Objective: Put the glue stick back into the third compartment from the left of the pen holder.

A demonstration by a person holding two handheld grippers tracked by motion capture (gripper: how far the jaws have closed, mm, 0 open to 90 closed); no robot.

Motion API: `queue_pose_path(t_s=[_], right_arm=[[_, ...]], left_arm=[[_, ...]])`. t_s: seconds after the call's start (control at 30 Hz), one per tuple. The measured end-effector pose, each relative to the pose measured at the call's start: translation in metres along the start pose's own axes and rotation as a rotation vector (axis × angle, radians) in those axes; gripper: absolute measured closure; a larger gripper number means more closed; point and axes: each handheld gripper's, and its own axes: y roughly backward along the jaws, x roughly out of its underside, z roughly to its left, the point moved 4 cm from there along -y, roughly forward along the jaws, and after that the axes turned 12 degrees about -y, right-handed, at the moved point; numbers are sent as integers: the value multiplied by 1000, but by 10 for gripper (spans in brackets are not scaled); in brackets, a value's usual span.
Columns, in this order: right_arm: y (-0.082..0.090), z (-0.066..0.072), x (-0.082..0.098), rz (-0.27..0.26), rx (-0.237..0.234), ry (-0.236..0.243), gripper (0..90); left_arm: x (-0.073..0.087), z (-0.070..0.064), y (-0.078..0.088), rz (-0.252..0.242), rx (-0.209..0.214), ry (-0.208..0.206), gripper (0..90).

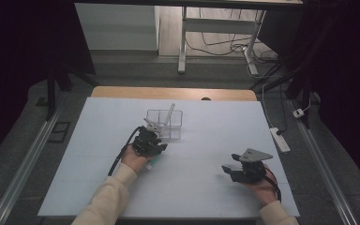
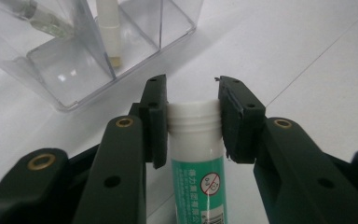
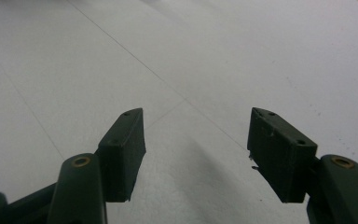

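My left gripper (image 1: 148,140) (image 2: 193,98) lies low on the white table sheet (image 1: 215,122), just in front of a clear plastic compartment box (image 1: 164,123) (image 2: 70,70). Its jaws are shut on the white cap of a green-labelled glue stick (image 2: 198,182), whose green body (image 1: 155,162) runs back under the hand. A white pen-like stick (image 1: 170,114) (image 2: 108,28) stands tilted in the box, with another item beside it. My right gripper (image 1: 230,164) (image 3: 196,135) rests near the front right of the sheet, open with nothing between its pads.
A wooden table edge (image 1: 173,92) shows beyond the sheet. A white power strip (image 1: 280,139) and cables lie on the floor to the right, and desk legs (image 1: 183,42) stand farther back. Bare sheet lies between the two hands.
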Motion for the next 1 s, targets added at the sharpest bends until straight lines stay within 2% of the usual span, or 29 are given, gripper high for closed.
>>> queue_pose_path(t_s=[0.63, 0.87, 1.0], right_arm=[[0, 0, 0, 1, 5, -1, 365], [1, 0, 0, 1, 4, -2, 364], [1, -1, 0, -3, 10, -5, 364]], left_arm=[[0, 3, 11, -49, 13, 1, 645], [3, -4, 11, -57, 8, -32, 645], [9, -9, 17, -65, 5, -47, 644]])
